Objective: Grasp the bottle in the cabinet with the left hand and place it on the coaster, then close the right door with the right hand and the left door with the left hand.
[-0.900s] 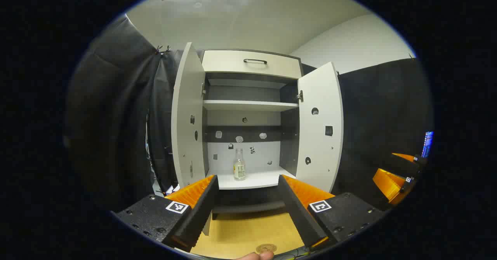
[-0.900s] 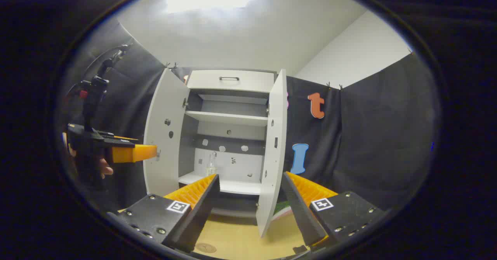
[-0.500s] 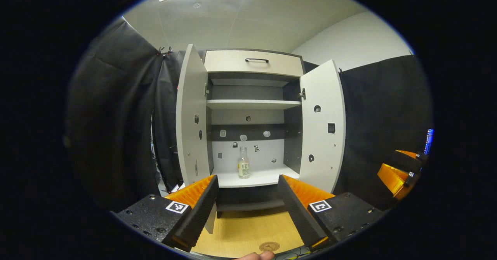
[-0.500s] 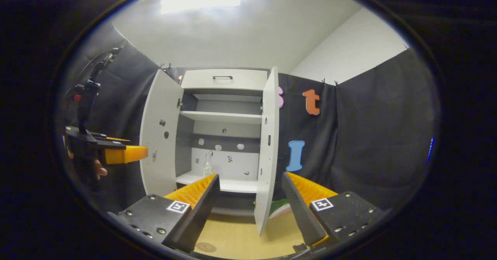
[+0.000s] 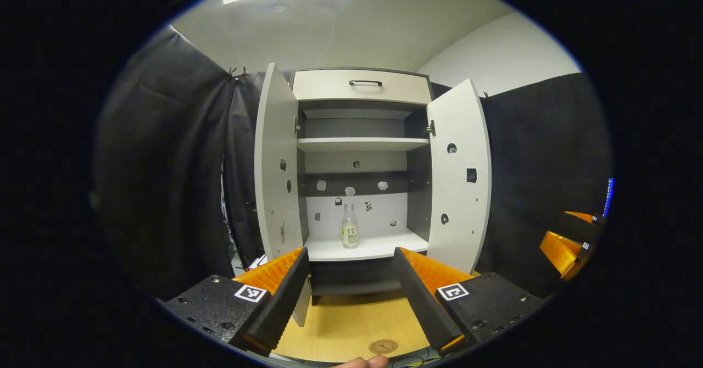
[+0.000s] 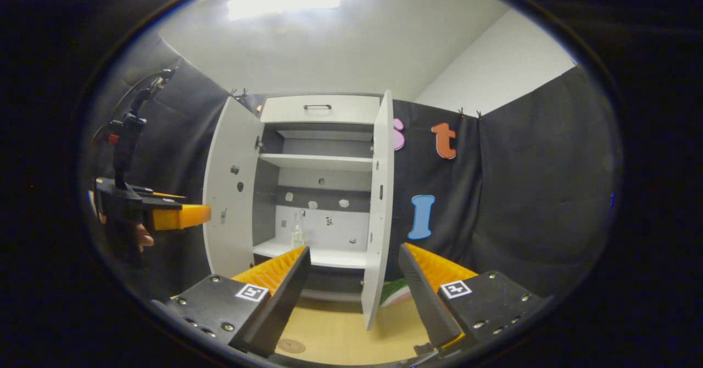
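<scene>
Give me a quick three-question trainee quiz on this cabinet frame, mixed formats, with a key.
1. True or false: the bottle stands upright on the cabinet's bottom shelf.
2. The coaster lies: A) on the top shelf B) on the wooden surface in front of the cabinet C) under the bottle.
3. Fill in: both doors, the left door and the right door, are ____.

Key: 1 true; 2 B; 3 open.

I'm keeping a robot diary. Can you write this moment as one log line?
stage: approach | bottle: upright on cabinet shelf | both doors open | left gripper: open, empty | right gripper: open, empty | coaster: bare
</scene>
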A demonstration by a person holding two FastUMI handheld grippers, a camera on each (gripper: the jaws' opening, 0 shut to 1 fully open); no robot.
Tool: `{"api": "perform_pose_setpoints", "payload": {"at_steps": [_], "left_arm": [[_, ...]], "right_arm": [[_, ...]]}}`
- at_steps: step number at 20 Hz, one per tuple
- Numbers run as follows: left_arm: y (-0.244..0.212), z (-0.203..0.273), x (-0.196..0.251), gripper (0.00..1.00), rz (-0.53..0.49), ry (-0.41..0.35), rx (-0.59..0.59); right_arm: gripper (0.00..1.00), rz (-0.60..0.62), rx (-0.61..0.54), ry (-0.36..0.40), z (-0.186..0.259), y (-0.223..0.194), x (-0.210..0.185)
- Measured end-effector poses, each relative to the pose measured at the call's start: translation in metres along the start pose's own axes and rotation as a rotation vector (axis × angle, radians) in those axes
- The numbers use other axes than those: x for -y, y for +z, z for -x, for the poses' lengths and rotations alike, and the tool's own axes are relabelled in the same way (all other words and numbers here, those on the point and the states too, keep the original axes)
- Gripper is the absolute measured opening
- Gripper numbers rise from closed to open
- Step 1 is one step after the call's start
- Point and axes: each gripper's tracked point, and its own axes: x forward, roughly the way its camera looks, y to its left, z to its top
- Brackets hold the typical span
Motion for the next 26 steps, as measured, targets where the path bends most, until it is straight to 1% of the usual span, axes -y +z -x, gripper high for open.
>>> {"api": "perform_pose_setpoints", "payload": {"at_steps": [1,2,5,7,10,12,13,14,15,17,21,22,23,24,26], "left_arm": [[0.001,0.001,0.000,0.97,0.009,0.004,0.003],[0.000,0.003,-0.001,0.97,0.017,0.008,0.003],[-0.007,0.005,-0.006,0.97,0.034,0.022,-0.006],[-0.015,0.000,-0.010,0.97,0.027,0.026,-0.021],[-0.031,-0.020,-0.021,0.97,-0.006,0.054,-0.036],[-0.043,-0.039,-0.019,0.97,0.001,0.039,-0.047],[-0.050,-0.052,-0.020,0.97,0.004,0.037,-0.055],[-0.056,-0.067,-0.020,0.98,0.012,0.036,-0.057],[-0.061,-0.084,-0.021,0.97,0.024,0.031,-0.061],[-0.075,-0.124,-0.018,0.97,0.043,0.014,-0.072],[-0.090,-0.220,-0.021,0.97,0.035,0.021,-0.029],[-0.094,-0.243,-0.017,0.98,0.040,0.009,-0.023],[-0.097,-0.267,-0.014,0.98,0.045,0.001,-0.017],[-0.104,-0.292,-0.011,0.98,0.053,-0.003,-0.018],[-0.115,-0.338,-0.004,0.98,0.041,-0.015,-0.017]], "right_arm": [[0.95,0.004,0.006,0.004,0.002,0.002,0.000],[0.98,0.004,0.015,0.006,0.004,0.005,0.000],[0.98,-0.018,0.017,0.023,0.004,0.005,-0.006],[0.98,-0.026,0.019,0.024,-0.002,0.003,-0.008],[0.98,-0.038,0.022,0.027,-0.015,-0.002,-0.014],[0.98,-0.035,0.008,0.027,-0.030,-0.010,-0.016],[0.94,-0.024,0.001,0.015,-0.038,-0.013,-0.014],[0.98,-0.010,0.004,-0.012,-0.048,-0.014,-0.009],[0.98,0.004,0.014,-0.037,-0.058,-0.012,-0.005],[0.98,0.020,0.045,-0.056,-0.078,-0.007,-0.005],[0.98,-0.015,0.045,-0.059,-0.117,-0.012,-0.010],[0.95,-0.016,0.048,-0.057,-0.125,-0.012,-0.013],[0.95,-0.012,0.055,-0.057,-0.132,-0.013,-0.016],[0.98,-0.008,0.063,-0.057,-0.138,-0.014,-0.019],[0.98,0.001,0.063,-0.051,-0.148,-0.020,-0.028]]}}
